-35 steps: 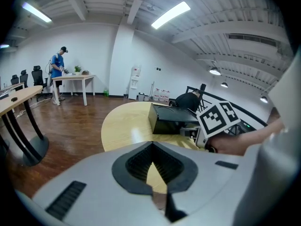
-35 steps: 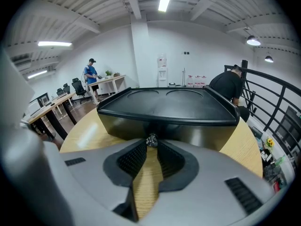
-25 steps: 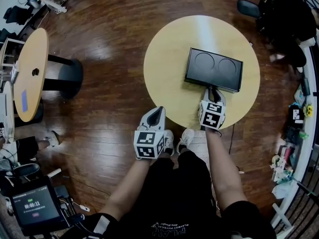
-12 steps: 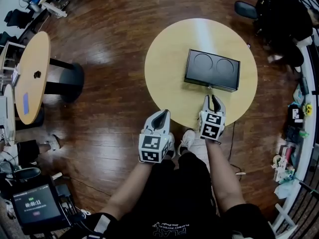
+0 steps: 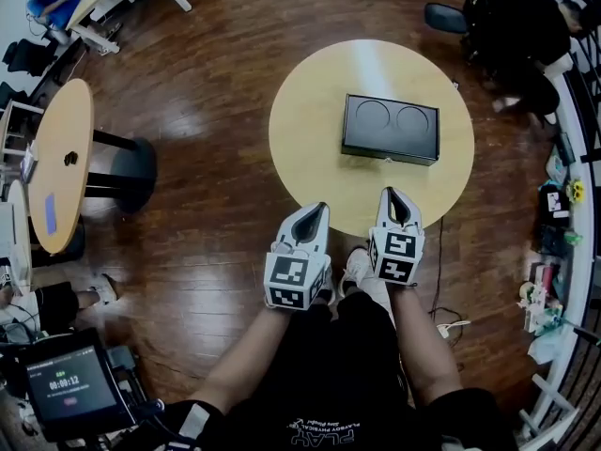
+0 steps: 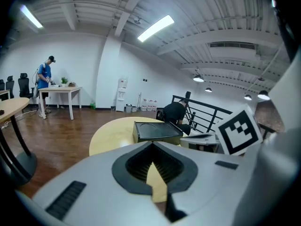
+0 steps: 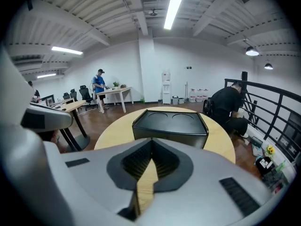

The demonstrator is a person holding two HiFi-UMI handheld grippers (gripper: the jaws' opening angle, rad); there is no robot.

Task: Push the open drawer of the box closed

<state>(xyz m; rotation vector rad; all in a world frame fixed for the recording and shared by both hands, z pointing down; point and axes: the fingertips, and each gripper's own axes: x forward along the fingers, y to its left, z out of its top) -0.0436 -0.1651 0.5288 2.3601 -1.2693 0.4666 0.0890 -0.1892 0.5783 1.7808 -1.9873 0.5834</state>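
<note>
A: Where is the box (image 5: 390, 129) from our two grippers?

B: It lies ahead of us, near the middle of the round table (image 5: 310, 158), well apart from both. Its long axis runs across us, left to right, and the long front faces us.

A: Which one is nearer?

B: The right gripper (image 5: 391, 194). It points almost straight at the front. The left gripper (image 5: 319, 209) points more to the left of the box.

A: And their jaws?

B: On the right they are closing up, tip against tip, with nothing between them. On the left they are also together and empty.

A: Do we still need to push?

B: We think not. The drawer front looks flush with the box. Its inside we cannot see. The two round hollows on top hold nothing.
</note>
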